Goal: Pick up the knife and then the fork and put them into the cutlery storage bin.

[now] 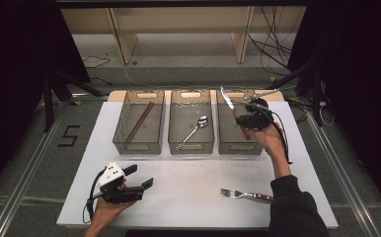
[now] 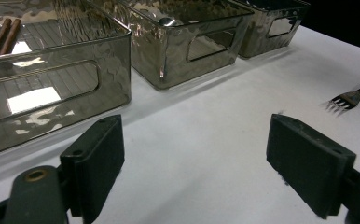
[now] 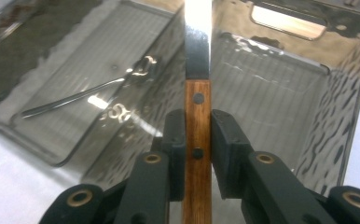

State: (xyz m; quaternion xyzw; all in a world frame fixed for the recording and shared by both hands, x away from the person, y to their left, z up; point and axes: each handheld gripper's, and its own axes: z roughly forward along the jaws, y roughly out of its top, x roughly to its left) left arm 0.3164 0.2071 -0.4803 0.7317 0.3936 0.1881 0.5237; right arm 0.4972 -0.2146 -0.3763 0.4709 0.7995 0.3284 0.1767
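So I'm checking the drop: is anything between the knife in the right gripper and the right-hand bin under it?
Nothing visible is. The right gripper grips the knife by its wooden handle above the right bin, whose floor looks bare. The spoon lies in the middle bin, beyond the wall between them.

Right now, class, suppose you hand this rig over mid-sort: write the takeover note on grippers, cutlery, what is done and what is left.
Right gripper: shut on the knife by its wooden handle, above the right bin.
Left gripper: open, empty, low over the table.
Done: chopsticks in the left bin, spoon in the middle bin.
Left: probably set the knife into the right bin, then sort the fork lying on the table.
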